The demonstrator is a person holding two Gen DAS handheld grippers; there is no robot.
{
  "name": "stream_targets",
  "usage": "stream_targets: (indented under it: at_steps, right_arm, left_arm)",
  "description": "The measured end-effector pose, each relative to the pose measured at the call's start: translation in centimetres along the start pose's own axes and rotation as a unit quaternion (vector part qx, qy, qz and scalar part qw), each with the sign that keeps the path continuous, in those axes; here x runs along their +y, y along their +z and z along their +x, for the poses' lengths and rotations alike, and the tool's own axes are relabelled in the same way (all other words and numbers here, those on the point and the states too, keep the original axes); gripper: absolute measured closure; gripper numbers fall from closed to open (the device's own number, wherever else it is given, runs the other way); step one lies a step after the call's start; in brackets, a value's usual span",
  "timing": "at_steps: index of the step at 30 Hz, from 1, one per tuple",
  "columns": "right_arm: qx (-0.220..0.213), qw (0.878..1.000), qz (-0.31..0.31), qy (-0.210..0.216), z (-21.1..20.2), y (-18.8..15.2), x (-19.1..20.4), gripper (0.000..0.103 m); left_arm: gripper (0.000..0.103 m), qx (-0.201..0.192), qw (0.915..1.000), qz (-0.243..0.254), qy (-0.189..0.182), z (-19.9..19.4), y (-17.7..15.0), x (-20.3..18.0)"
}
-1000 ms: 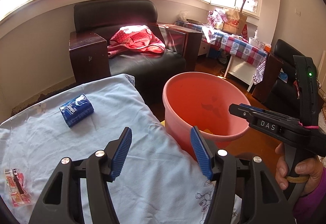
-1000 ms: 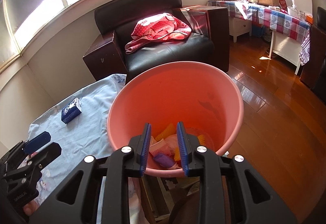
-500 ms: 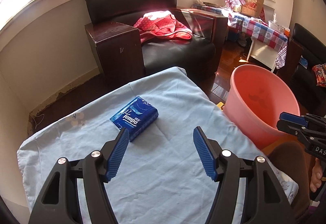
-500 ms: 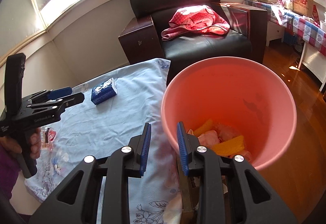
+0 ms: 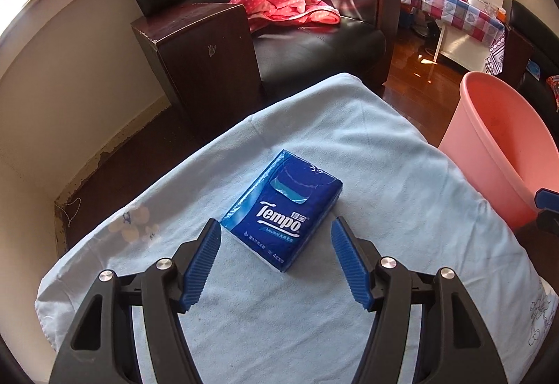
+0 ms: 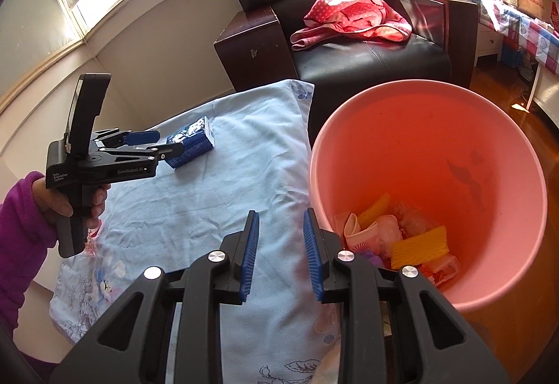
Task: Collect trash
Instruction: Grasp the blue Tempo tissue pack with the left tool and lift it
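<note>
A blue Tempo tissue pack (image 5: 284, 206) lies on the light blue cloth (image 5: 384, 167). My left gripper (image 5: 276, 230) hangs just over it, open wide, with the pack's near end between the fingers and the pads not pressing. The right wrist view shows the same pack (image 6: 194, 141) at the tips of the left gripper (image 6: 167, 141), which a hand in a purple sleeve holds. My right gripper (image 6: 280, 214) hovers over the cloth beside the pink bucket (image 6: 436, 139); its jaws stand narrowly apart with nothing between them. Yellow and pink trash (image 6: 419, 241) lies in the bucket's bottom.
The bucket (image 5: 496, 146) stands off the cloth's right edge. A black armchair (image 5: 314, 42) with a red dotted cloth (image 5: 286, 3) and dark wooden sides stands behind. A table with a checked cover (image 5: 454, 10) is at the back right. A small red-and-white wrapper (image 6: 91, 244) lies under the left hand.
My left gripper has swung left from the bucket to the tissue pack and come down close over it. The right gripper has drifted a little left, so the bucket now sits to its right.
</note>
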State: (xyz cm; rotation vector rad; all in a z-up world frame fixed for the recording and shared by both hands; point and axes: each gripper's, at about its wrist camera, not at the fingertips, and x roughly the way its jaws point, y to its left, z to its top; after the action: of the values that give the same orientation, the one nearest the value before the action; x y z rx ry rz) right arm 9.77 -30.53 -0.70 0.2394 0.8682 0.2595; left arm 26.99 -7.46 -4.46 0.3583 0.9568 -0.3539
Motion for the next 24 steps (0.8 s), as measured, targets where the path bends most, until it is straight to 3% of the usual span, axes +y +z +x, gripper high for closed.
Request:
stream_targets:
  at_steps: [13,19,24]
  right_arm:
    - [0.016,1.0,-0.013,0.003,1.5,0.1,1.2,0.076]
    - [0.02,1.0,-0.019,0.012,1.4,-0.3,1.9,0.076]
    - [0.023,0.999,-0.032,0.028,0.9,-0.8,3.1,0.076]
  left_arm:
    - [0.037,0.012,0.9996,-0.011,-0.021,2.7,0.3,1.0]
    - [0.039,0.009,0.9994,-0.022,-0.025,0.8,-0.5,-0.2]
    - [0.039,-0.019,0.9981,-0.044,-0.039,-2.7,-1.0,-1.5]
